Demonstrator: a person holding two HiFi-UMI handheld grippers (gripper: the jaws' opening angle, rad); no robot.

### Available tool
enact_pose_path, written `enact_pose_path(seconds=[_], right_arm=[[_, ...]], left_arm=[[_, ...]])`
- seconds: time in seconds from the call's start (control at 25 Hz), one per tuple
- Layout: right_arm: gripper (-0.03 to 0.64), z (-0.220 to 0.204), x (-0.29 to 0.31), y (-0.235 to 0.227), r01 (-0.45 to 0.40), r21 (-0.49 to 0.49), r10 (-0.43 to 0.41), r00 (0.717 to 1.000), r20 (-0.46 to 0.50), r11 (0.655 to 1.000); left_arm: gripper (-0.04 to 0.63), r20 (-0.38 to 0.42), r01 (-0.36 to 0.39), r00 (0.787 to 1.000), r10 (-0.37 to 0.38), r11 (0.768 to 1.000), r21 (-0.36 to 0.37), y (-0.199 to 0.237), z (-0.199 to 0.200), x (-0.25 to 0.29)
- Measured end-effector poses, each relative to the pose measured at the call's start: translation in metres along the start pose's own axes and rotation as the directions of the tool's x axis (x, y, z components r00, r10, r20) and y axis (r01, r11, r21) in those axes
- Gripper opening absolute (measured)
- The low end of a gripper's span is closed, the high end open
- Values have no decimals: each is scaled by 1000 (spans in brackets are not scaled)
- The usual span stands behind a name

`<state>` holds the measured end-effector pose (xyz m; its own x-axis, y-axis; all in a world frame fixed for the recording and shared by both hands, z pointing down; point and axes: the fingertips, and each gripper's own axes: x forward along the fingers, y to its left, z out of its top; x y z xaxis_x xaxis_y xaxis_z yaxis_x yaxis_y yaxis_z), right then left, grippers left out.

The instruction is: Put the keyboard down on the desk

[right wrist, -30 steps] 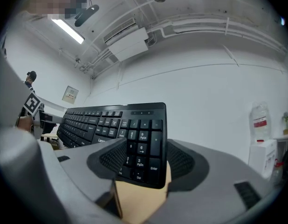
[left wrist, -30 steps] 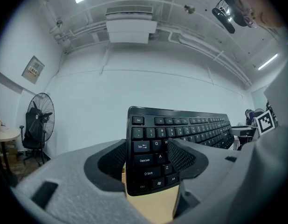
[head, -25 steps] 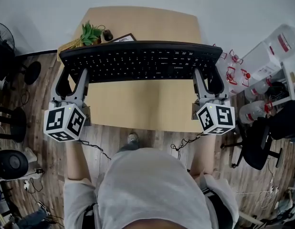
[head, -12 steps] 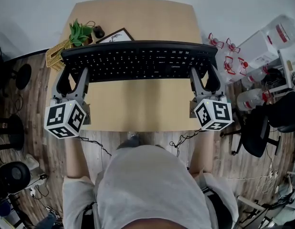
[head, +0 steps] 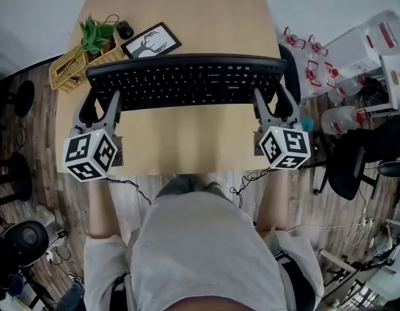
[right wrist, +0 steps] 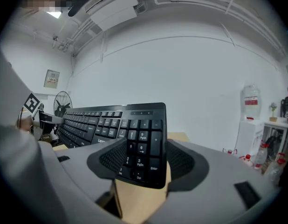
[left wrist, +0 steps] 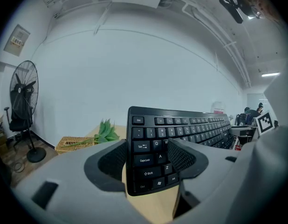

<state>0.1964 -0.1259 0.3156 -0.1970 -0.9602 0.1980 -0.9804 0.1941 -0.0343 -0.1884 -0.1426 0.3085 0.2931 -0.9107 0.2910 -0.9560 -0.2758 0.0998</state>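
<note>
Our left gripper [left wrist: 147,157] and right gripper [right wrist: 137,160] each clamp a short end of the black plastic keyboard [head: 184,81] between mesh-textured pads, holding it over the smooth tan desk [head: 187,141], apparently clear of it. The set-down looks not yet done; next, both ends should lower evenly onto bare wood, short of the wicker basket [head: 65,70] and framed picture [head: 150,41]

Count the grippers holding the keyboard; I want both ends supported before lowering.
2. The left gripper clamps the keyboard at its left end, the right gripper at its right end. Neither is hidden.
</note>
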Motion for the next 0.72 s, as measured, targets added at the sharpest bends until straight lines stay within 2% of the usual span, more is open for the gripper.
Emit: enact_pose_path(seconds=[0.36,0.72], right_arm=[[252,-55,16,-2,11,40,-6,992,-123,999],[252,-111,26,-2,30,80,-10,970,-244,996]], left_arm=[[259,-128,3,992,-6,1000,-26,9,-49,25],[259,-252,11,967,-23,999,-49,18,-101,47]])
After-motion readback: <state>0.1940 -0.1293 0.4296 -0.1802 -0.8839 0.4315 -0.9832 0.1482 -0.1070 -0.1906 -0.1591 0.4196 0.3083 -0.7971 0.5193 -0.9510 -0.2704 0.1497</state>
